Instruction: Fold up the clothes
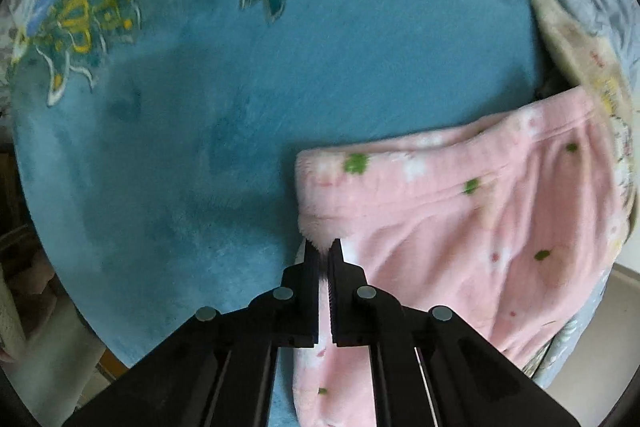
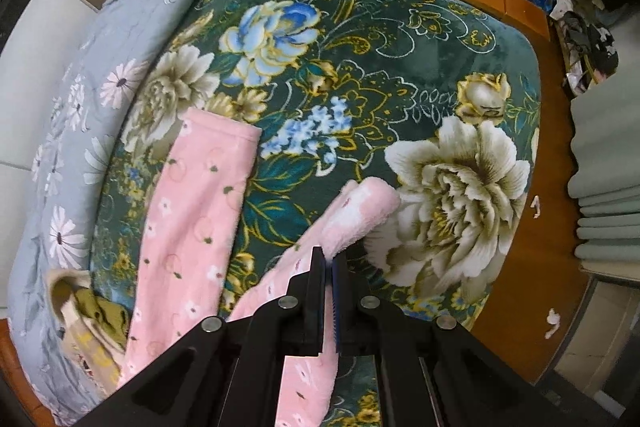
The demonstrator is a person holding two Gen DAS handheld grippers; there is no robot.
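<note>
Pink fleece trousers with small flowers and green dots lie on the bed. In the left wrist view the waist end (image 1: 460,211) lies on plain teal blanket, and my left gripper (image 1: 323,247) is shut on its near corner. In the right wrist view one leg (image 2: 196,211) lies flat to the left, and the other leg (image 2: 352,215) rises toward my right gripper (image 2: 329,254), which is shut on its cuff edge.
The bed carries a teal floral blanket (image 2: 400,67) with a wooden frame (image 2: 540,227) around it. A grey daisy quilt (image 2: 80,107) lies along the left side, with a beige and olive garment (image 2: 88,311) beside it. Folded green cloth (image 2: 608,195) sits at right.
</note>
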